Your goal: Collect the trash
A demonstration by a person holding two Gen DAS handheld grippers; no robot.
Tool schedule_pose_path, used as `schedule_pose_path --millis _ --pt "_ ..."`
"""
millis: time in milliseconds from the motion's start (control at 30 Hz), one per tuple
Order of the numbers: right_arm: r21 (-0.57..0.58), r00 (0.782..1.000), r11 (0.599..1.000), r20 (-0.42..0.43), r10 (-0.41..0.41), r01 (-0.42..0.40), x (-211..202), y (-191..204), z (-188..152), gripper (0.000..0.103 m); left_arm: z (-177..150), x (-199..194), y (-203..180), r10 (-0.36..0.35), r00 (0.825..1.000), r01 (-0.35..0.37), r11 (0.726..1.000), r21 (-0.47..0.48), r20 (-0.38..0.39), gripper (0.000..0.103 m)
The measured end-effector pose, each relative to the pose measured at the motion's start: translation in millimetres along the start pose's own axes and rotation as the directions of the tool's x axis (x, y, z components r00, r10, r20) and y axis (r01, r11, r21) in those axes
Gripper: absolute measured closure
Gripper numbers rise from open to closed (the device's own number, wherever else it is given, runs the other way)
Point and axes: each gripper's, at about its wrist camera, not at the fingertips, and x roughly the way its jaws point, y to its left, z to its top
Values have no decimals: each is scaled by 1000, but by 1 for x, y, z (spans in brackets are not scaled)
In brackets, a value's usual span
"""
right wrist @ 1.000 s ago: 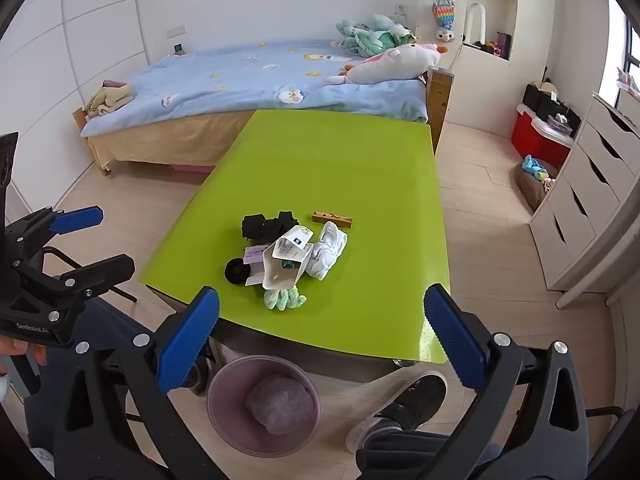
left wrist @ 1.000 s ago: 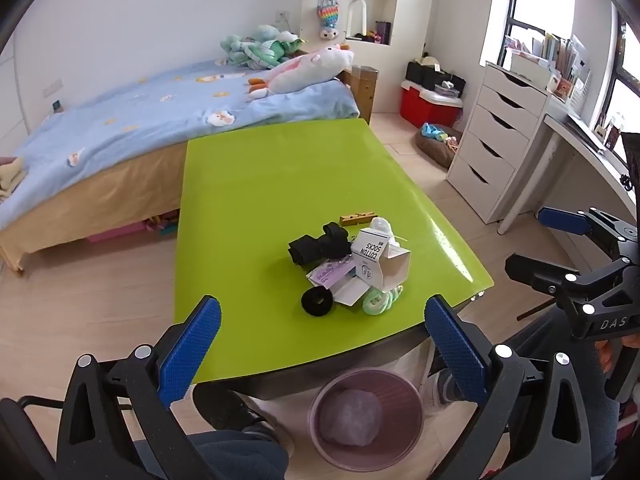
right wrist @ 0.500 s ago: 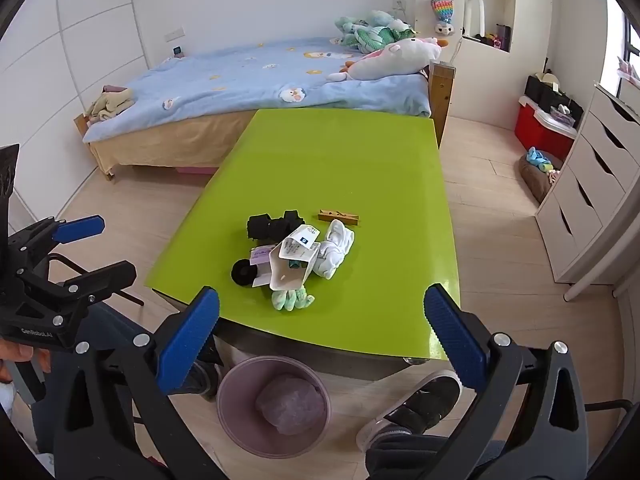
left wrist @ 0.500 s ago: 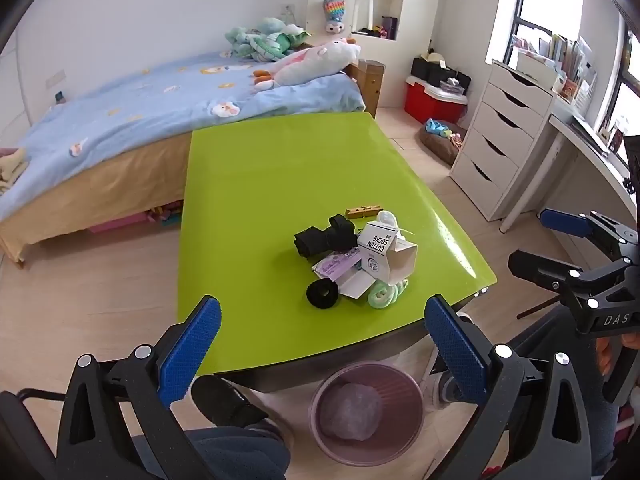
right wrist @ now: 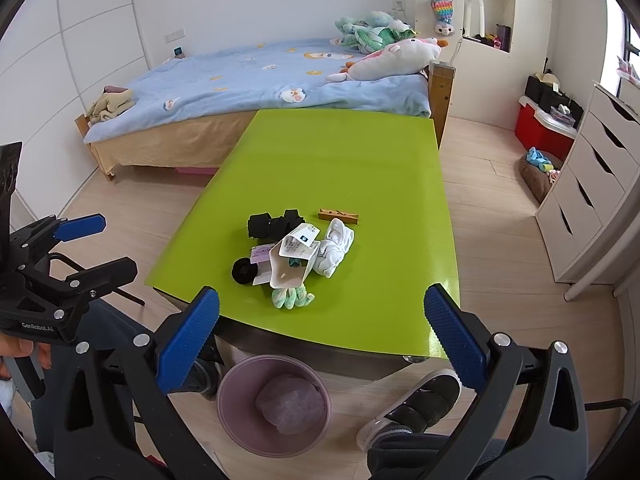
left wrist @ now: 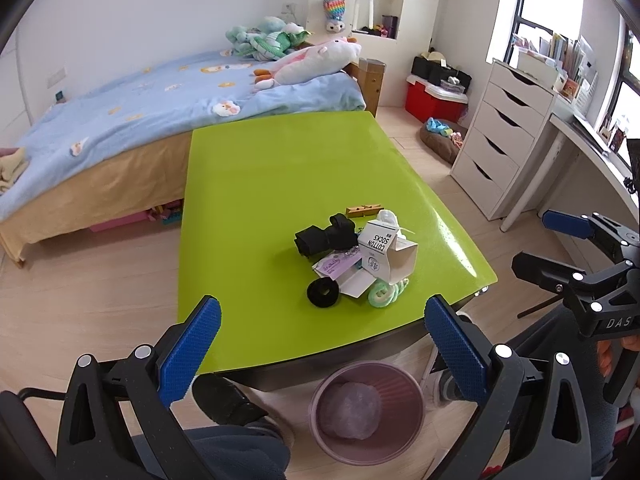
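Only the left view shows "COTTON SOCKS" on the box (left wrist: 387,254), which lies tilted mid-tabletop (left wrist: 280,168), open end toward the bin (right wrist: 274,404). Both grippers' (left wrist: 320,344) (right wrist: 322,338) jaws gape wide, empty.

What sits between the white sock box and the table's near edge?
In both views, only the pale green rolled socks lie between the white sock box and the green table's near edge; the rest is bare tabletop.

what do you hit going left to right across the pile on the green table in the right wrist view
black ring → black rolled socks → white cotton socks box → white socks → far end of the wooden clothespin. The purple card and the green socks sit under the box's span, so they are left out.
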Motion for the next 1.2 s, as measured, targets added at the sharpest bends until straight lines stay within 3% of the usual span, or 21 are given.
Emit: schedule_pose_path --millis 433,1200 --pt "10 1000 1000 -14 -3 3 5 -2 -1 3 -1 1 -6 11 1000 -11 999 44 3 5" --pt "19 1000 1000 -14 -7 8 2 -4 -3 3 1 0 -7 2 1000 -2 999 39 -6 5"
